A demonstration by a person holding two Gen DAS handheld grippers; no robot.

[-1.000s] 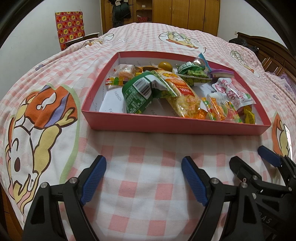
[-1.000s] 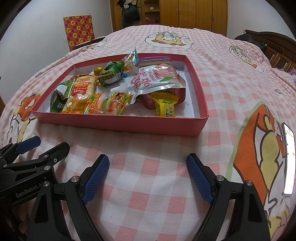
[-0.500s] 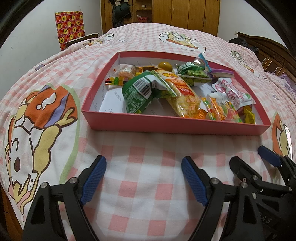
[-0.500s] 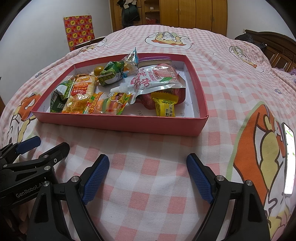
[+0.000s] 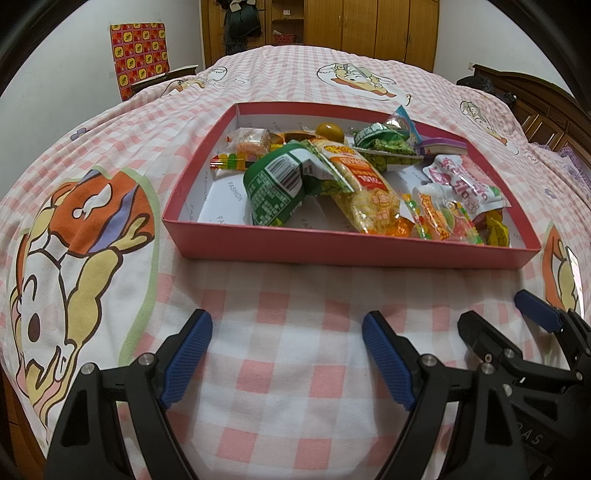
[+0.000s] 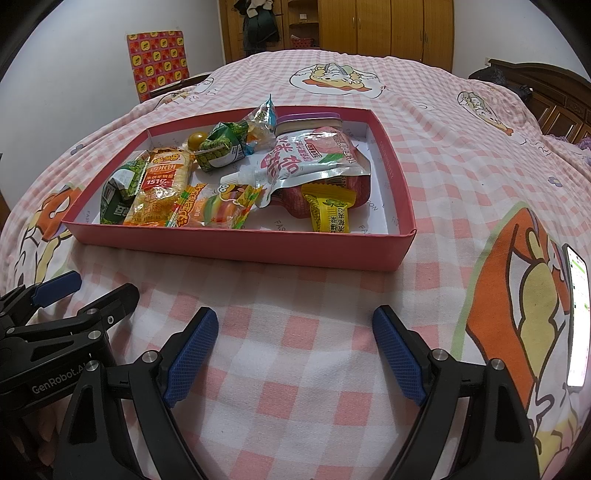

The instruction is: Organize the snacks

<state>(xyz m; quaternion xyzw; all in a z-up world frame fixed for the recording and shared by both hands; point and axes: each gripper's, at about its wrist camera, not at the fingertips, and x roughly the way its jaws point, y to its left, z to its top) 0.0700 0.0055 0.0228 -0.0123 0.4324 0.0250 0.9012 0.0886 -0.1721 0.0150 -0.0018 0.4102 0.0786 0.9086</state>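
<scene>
A shallow pink box [image 5: 351, 251] [image 6: 236, 245] lies on the checked bed and holds several snack packets. Among them are a green bag [image 5: 275, 184], an orange cracker pack [image 5: 364, 184] [image 6: 159, 188], a pink spouted pouch [image 5: 461, 181] [image 6: 306, 162], a gummy bag [image 6: 218, 206] and a yellow candy packet [image 6: 330, 214]. My left gripper [image 5: 286, 354] hovers open over the bedspread in front of the box, nothing between its fingers. My right gripper [image 6: 293, 356] stands beside it, also open and empty.
A phone [image 6: 576, 321] with a lit screen lies on the bed at the right. A patterned chair [image 5: 140, 59] stands at the far left and wooden wardrobes [image 5: 369, 29] line the back wall. A dark headboard [image 5: 535, 107] runs along the right.
</scene>
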